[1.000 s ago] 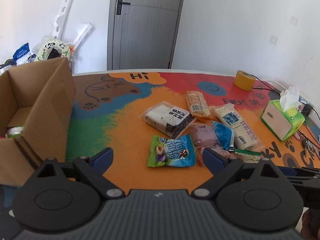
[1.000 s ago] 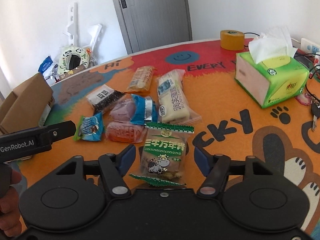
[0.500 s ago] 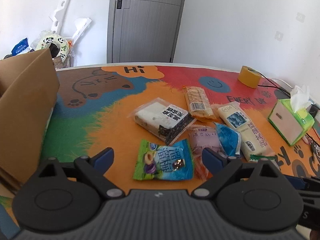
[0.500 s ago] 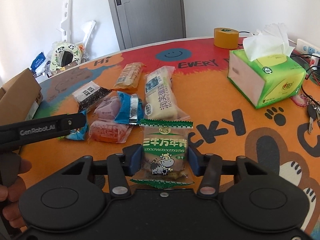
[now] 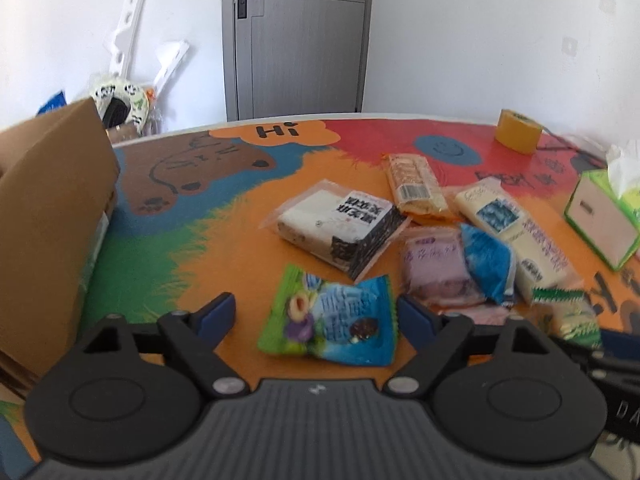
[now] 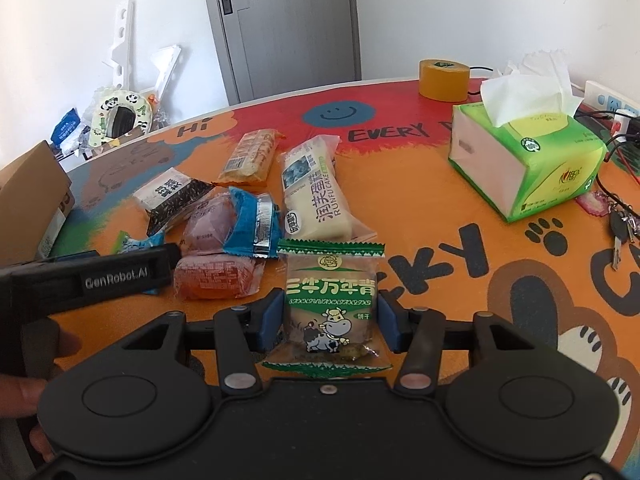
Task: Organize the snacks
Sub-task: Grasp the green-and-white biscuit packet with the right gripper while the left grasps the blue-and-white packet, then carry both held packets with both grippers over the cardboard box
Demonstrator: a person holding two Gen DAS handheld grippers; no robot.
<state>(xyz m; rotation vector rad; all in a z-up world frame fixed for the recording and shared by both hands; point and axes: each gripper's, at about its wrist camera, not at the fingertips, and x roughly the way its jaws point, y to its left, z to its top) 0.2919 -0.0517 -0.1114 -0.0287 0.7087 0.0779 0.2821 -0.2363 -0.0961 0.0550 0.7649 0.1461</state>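
Note:
Several snack packets lie on the colourful table mat (image 5: 240,240). A blue-and-green packet (image 5: 332,320) sits between my left gripper's (image 5: 316,314) jaws, which are closing. The right pad reaches its edge and the left pad is still apart from it. My right gripper (image 6: 329,318) is shut on a green cow biscuit packet (image 6: 332,304), which also shows in the left wrist view as the green packet (image 5: 568,308). A cardboard box (image 5: 52,208) stands at the left.
Behind lie a black-and-white packet (image 5: 340,220), an orange bar (image 5: 414,184), a cream cake packet (image 6: 316,196), a purple packet (image 5: 434,272) and a blue one (image 5: 486,264). A tissue box (image 6: 528,160), tape roll (image 6: 442,80) and keys (image 6: 620,228) are at the right.
My left gripper came forward and down around the blue-and-green packet, and its jaws narrowed. My right gripper closed on the cow biscuit packet and keeps hold of it.

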